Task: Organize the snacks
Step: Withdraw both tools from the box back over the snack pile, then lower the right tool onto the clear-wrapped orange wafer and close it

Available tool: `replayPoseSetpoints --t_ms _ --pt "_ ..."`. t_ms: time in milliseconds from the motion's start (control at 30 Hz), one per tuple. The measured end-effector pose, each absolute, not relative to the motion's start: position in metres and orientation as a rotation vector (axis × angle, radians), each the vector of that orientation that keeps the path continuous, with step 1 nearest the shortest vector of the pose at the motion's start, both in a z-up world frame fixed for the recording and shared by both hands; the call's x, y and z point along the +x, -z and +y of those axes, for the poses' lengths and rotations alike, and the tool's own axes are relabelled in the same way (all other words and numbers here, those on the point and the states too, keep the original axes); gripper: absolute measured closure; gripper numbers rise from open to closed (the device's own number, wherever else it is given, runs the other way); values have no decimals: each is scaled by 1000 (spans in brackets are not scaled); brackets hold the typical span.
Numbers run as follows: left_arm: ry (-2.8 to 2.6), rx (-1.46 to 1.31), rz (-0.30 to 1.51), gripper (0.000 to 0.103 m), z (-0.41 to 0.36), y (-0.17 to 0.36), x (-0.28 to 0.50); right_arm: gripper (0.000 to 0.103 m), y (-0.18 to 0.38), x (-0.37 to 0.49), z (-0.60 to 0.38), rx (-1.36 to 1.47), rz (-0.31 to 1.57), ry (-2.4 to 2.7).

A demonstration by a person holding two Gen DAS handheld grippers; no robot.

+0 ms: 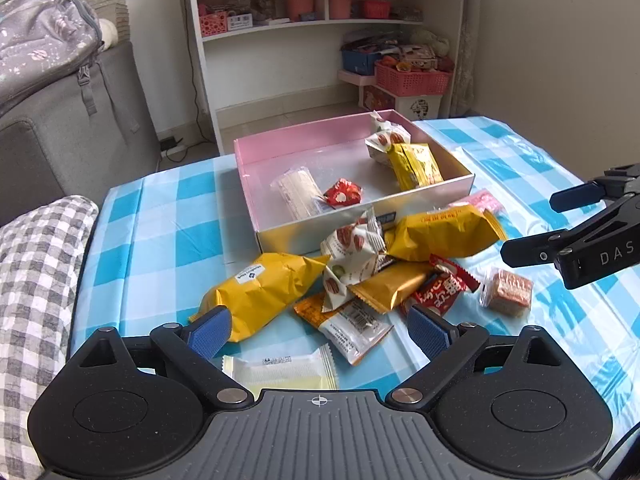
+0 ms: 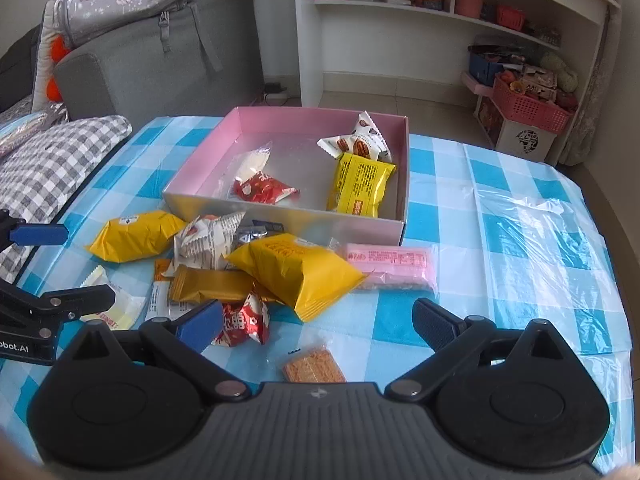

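A pink box [image 1: 280, 142] [image 2: 200, 160] stands on the blue checked table and holds several snack packs, among them a yellow pack [image 1: 416, 166] [image 2: 360, 184] and a red one [image 1: 343, 194] [image 2: 262, 190]. A pile of loose snacks lies in front of it: yellow bags [image 1: 260, 288] [image 2: 296, 272], a red packet [image 1: 440, 290] [image 2: 244, 320], a pink bar [image 2: 390, 266], a clear-wrapped biscuit [image 1: 508, 290] [image 2: 314, 366]. My left gripper [image 1: 318, 330] [image 2: 60, 264] is open and empty just before the pile. My right gripper [image 2: 316, 320] [image 1: 532, 224] is open and empty over the biscuit.
A checked grey cushion [image 1: 36, 280] [image 2: 48, 160] lies at the table's left edge. A grey sofa with a backpack [image 2: 132, 0] stands behind. A white shelf unit [image 1: 320, 20] with baskets is at the back. Clear plastic [image 2: 528, 232] lies right of the box.
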State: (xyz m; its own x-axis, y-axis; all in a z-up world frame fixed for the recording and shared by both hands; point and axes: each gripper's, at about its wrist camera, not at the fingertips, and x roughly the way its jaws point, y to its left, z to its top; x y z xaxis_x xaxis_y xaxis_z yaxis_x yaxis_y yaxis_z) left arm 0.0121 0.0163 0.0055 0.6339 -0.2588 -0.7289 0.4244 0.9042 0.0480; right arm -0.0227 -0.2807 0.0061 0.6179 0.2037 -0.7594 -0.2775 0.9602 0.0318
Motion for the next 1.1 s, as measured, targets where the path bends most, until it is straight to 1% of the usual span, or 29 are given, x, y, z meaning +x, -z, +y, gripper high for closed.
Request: replayPoseSetpoints --t_ms 133,300,500,867,900,1100 --pt "428 284 801 7 22 10 6 2 5 -29 -278 -142 864 -277" --pt "423 321 850 7 34 28 3 2 19 -32 -279 -119 907 -288" --pt "387 271 920 7 47 44 7 2 33 -36 -275 -149 951 -301" --pt "360 210 959 7 47 65 20 2 55 -34 -277 -172 1029 -287" --pt "357 206 954 7 47 66 20 0 56 -34 -278 -165 1030 -289" --pt "336 184 943 7 47 66 23 0 57 -34 -275 -172 1017 -296"
